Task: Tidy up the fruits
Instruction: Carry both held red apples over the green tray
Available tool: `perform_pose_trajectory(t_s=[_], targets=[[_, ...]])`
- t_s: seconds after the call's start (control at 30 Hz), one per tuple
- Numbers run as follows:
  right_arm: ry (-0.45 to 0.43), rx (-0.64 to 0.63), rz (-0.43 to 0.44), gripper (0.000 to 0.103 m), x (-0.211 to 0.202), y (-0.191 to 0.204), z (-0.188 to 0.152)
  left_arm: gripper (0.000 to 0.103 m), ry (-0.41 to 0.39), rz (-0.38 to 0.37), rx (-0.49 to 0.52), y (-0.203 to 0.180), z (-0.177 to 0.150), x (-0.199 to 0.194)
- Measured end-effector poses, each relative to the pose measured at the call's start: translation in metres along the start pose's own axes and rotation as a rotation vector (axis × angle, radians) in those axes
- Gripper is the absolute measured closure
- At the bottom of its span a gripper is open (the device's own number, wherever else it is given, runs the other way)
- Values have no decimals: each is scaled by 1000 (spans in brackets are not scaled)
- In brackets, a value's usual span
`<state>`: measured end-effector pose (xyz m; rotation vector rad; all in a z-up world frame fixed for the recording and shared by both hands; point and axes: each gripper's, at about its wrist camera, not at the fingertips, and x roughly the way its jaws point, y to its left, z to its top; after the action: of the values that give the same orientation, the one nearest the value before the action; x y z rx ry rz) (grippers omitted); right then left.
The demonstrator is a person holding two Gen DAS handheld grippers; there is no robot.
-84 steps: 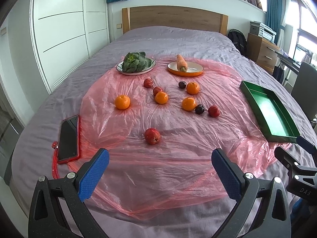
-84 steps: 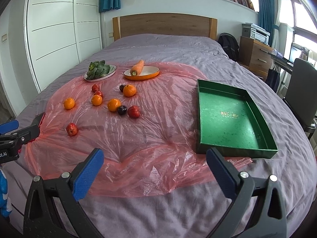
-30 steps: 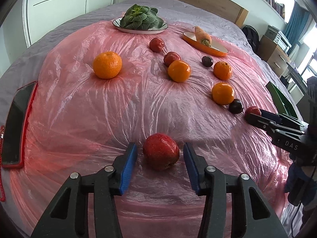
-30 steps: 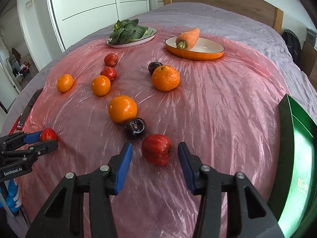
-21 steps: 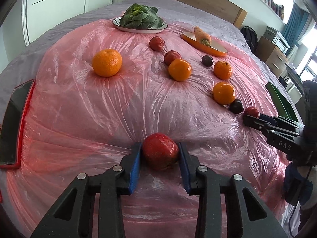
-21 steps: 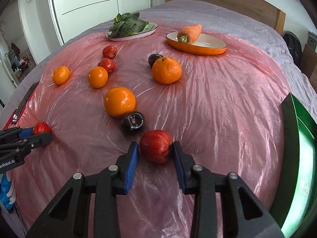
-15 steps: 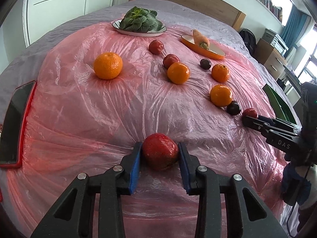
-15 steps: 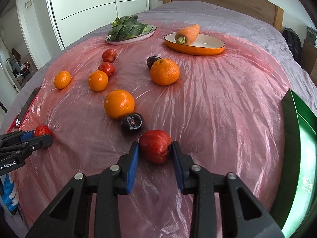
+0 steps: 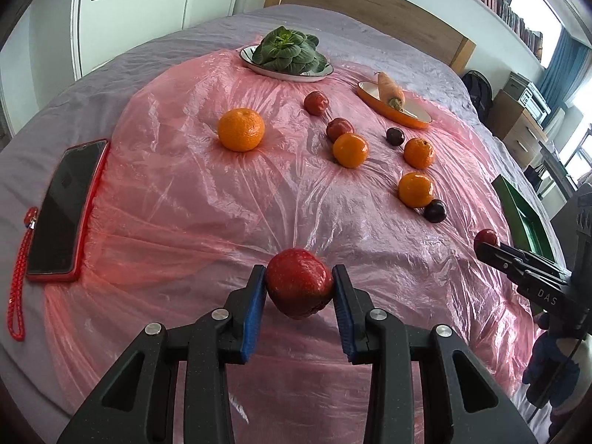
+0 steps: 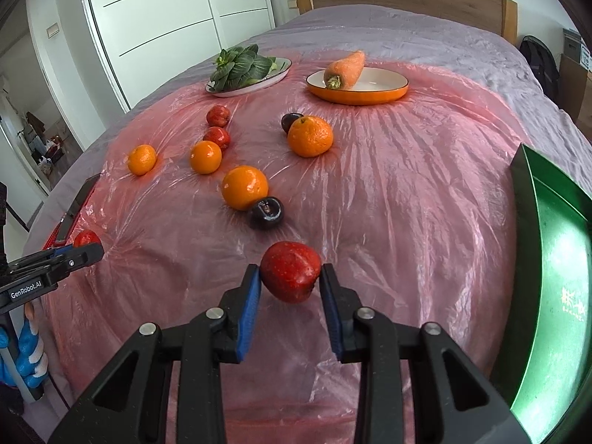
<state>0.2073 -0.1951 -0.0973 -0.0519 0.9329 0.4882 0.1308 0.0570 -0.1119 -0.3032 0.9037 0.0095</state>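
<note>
My left gripper [image 9: 299, 277] is shut on a red apple [image 9: 299, 285], held just above the pink plastic sheet [image 9: 185, 203]. My right gripper [image 10: 289, 272] is shut on another red apple [image 10: 290, 273], also slightly off the sheet. Each wrist view shows the other gripper from the side with its apple: the right gripper [image 9: 518, 262] at the right edge, the left gripper [image 10: 55, 259] at the left edge. A green tray [image 10: 525, 222] lies at the right on the bed. Several oranges, such as one orange [image 10: 245, 187], two dark plums and two small red apples remain on the sheet.
At the far side stand a white plate of leafy greens [image 9: 285, 55] and an orange dish with a carrot [image 10: 357, 81]. A phone in a red case [image 9: 61, 211] lies left of the sheet. A dark plum [image 10: 266, 212] sits just beyond my right apple.
Both grippers went from open around their apples to shut on them. Each has since risen a little with its apple off the sheet.
</note>
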Motion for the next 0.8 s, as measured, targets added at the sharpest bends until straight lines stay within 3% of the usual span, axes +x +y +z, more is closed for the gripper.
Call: perform_pose_trajectory(t_s=[0.37, 0.8], targets=[[-17, 42, 32, 58, -74, 13, -49, 72, 50, -12, 139, -49, -35, -47], [-53, 179, -56, 58, -178, -39, -131, 72, 113, -197, 339, -169, -65, -101]])
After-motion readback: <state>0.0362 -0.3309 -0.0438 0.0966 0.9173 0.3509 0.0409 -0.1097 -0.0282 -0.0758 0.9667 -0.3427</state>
